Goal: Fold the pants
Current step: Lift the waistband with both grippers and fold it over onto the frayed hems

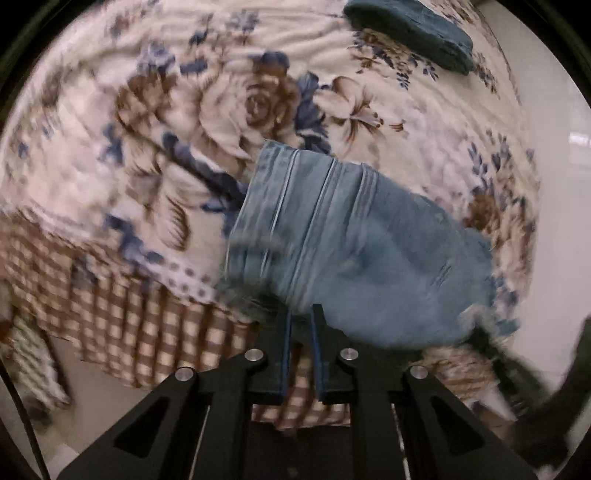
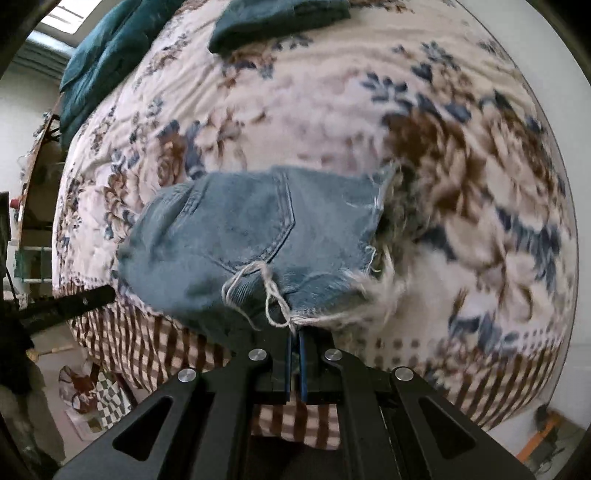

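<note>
Left gripper (image 1: 302,314), black with blue-lined fingers, is pinching the near edge of the faded blue denim pants (image 1: 347,236); right gripper (image 2: 294,334) is clamping their frayed hem. The pants are lying bunched on a cream floral bedspread (image 1: 207,110) near its checked border. A dark teal folded cloth (image 1: 410,33) is lying beyond. No writing is readable.

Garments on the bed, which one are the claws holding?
The light blue denim shorts with the frayed hem, at the bed's near edge. The dark teal folded garment lies untouched at the far side.
</note>
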